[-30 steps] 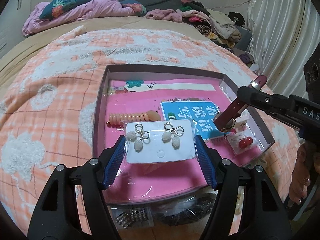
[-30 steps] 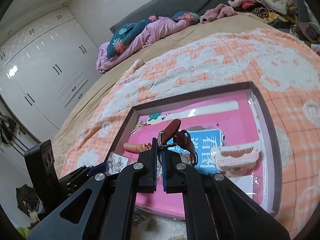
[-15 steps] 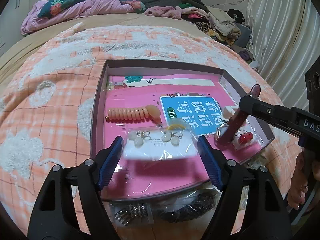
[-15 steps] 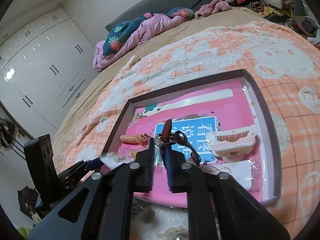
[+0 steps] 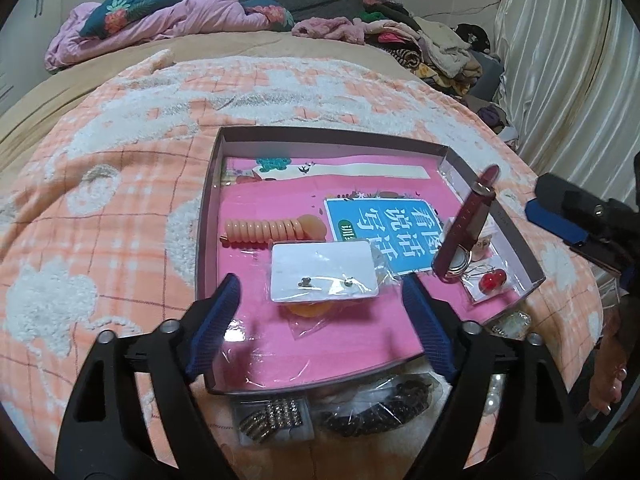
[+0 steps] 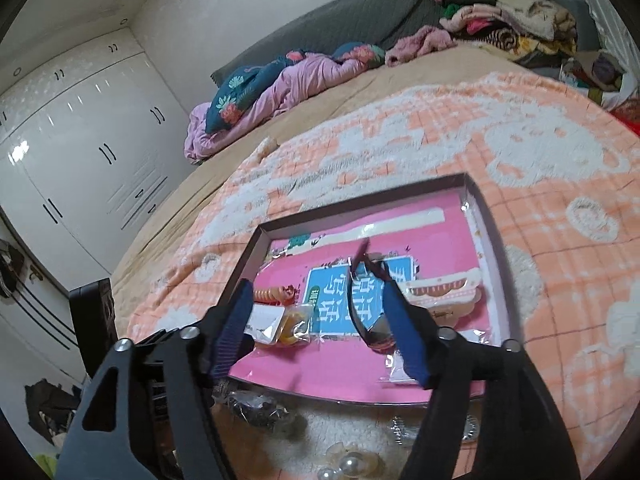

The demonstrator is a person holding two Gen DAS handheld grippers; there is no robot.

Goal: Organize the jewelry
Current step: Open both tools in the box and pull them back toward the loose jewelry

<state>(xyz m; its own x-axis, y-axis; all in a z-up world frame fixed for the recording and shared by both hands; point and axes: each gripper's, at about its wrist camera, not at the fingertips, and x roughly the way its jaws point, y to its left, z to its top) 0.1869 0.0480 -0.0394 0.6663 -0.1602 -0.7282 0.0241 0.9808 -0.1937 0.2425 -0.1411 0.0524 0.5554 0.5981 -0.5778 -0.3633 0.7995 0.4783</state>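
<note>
A shallow box (image 5: 332, 134) with a pink floor lies on the bed. My left gripper (image 5: 320, 286) hangs over its near half, jaws opening, pads touching nothing. Just beyond its tips a white earring card (image 5: 324, 276) lies face down on the box floor. A maroon-strapped watch (image 5: 468, 228) leans loose at the box's right side. My right gripper (image 6: 316, 292) is opening too. The blurred watch (image 6: 360, 300) sits between its fingers against the right finger (image 6: 400, 320), not pinched. In the left wrist view the right gripper's blue pad (image 5: 556, 222) stands clear to the right of the box.
Inside the box lie a peach coil hair tie (image 5: 264, 232), bagged red cherry earrings (image 5: 492, 280) and a cream claw clip (image 6: 440, 288). Bagged rhinestone bands (image 5: 272, 420) and dark beads (image 5: 380, 408) lie before the box. Piled clothes (image 5: 420, 44) fill the far end of the bed.
The left gripper spread and let go of the earring card, which dropped face down into the box. The right gripper opened, let go of the watch and drew back to the right.
</note>
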